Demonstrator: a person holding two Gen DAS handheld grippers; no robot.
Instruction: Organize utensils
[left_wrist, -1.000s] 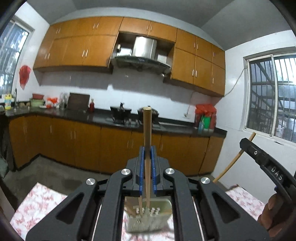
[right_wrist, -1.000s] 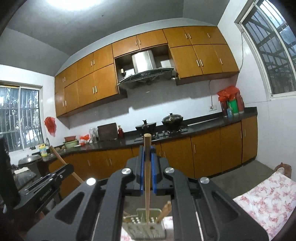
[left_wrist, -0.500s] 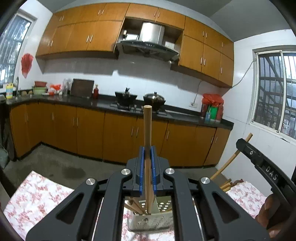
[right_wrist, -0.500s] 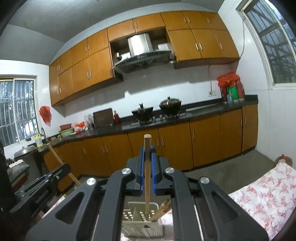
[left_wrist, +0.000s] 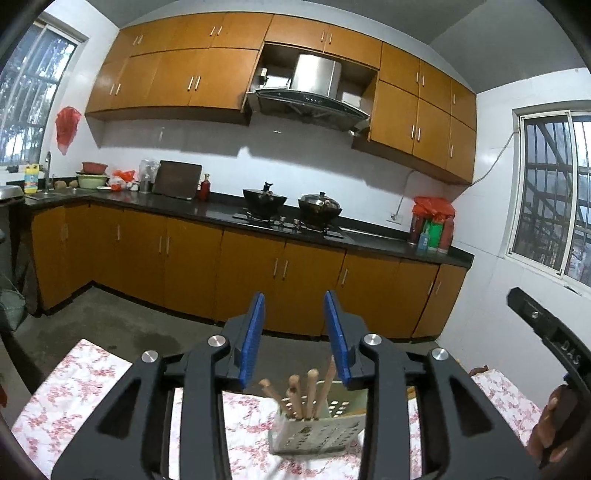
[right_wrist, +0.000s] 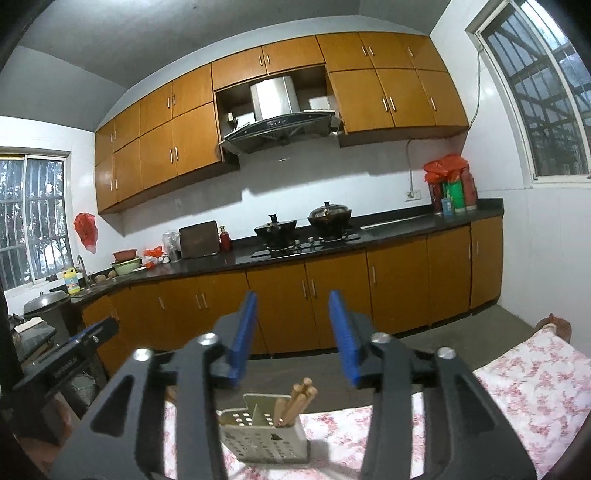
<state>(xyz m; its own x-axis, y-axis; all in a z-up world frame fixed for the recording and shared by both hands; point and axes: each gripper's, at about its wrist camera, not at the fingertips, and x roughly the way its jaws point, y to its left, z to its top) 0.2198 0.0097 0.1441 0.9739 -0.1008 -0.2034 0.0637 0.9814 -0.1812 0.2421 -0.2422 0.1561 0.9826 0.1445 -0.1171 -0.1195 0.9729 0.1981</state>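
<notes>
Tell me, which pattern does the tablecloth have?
Pink flowers on white tablecloth, clearest in the right wrist view.

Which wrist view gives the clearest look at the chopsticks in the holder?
Left wrist. The chopsticks fan apart there, so four tips read separately above the perforated holder. In the right wrist view they bunch into one tight cluster at the holder's right end, tips overlapping, so a count is unreliable.

My own black claw arms hide the near corners of the perforated grey metal utensil holder (left_wrist: 317, 432) and the lower ends of the wooden chopsticks (left_wrist: 308, 391) standing in it. The floral-clothed desk (right_wrist: 535, 384) runs off the frame's near edge. My right hand (left_wrist: 554, 424) is cut off at the right border.
</notes>
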